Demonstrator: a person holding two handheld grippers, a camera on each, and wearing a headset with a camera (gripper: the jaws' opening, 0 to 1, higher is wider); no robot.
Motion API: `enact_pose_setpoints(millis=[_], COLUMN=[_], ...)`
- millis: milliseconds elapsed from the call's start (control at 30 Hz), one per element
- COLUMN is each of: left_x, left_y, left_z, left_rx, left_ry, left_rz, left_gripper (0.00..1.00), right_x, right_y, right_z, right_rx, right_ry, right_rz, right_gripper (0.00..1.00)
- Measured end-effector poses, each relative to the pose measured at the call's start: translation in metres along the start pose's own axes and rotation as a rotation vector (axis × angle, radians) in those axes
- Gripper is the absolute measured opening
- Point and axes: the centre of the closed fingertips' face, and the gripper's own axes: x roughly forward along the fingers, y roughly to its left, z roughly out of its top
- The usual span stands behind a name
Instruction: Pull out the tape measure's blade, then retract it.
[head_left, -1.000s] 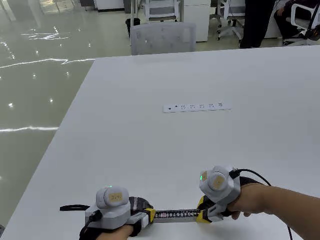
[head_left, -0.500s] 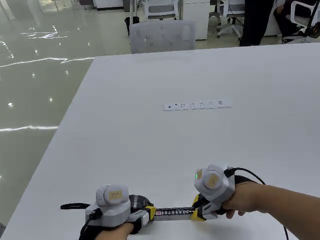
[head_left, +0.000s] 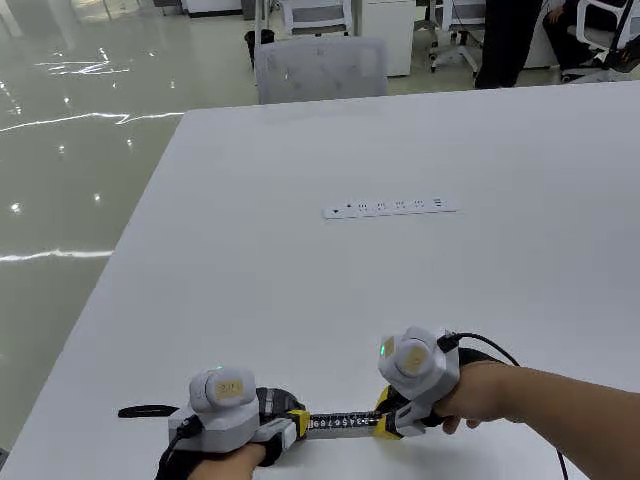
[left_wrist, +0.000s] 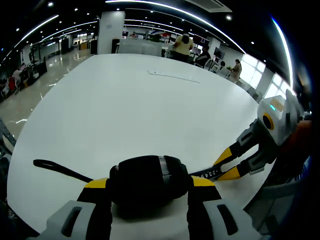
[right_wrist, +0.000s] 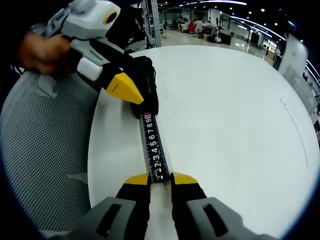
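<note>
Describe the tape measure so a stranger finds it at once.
Go to the near edge of the white table. The tape measure is the rounded black case clamped in the left tool. Only it has a numbered blade, running to the right tool.

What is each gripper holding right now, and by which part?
The left gripper clamps the tape measure by the two sides of its black case. The right gripper pinches the free end of the pulled-out blade.
</note>
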Motion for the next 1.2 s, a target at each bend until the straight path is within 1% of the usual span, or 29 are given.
enact_pose_setpoints(millis=[300,600,700,1200], left_x=[0.0,0.0,0.0,0.0], left_y=[0.0,-0.001,-0.001,0.0], left_z=[0.0,0.001,0.001,0.001], left_rx=[-0.001,-0.002,-0.003,-0.002], left_ry=[-0.001,-0.001,-0.002,-0.002], left_rz=[-0.002,-0.004,-0.004,-0.003], left_gripper=[0.57,0.57,0.57,0.57], right_x=[0.006,0.01,0.013,0.017], right_y=[0.0,0.004,0.004,0.006], right_z=[0.007,0.017,0.019,0.027], right_rx=[0.002,0.0,-0.006,0.009], right_ry=[-0.01,-0.024,-0.029,-0.048], right_rz=[0.005,0.007,0.009,0.019], right_gripper=[0.14,0.14,0.14,0.14])
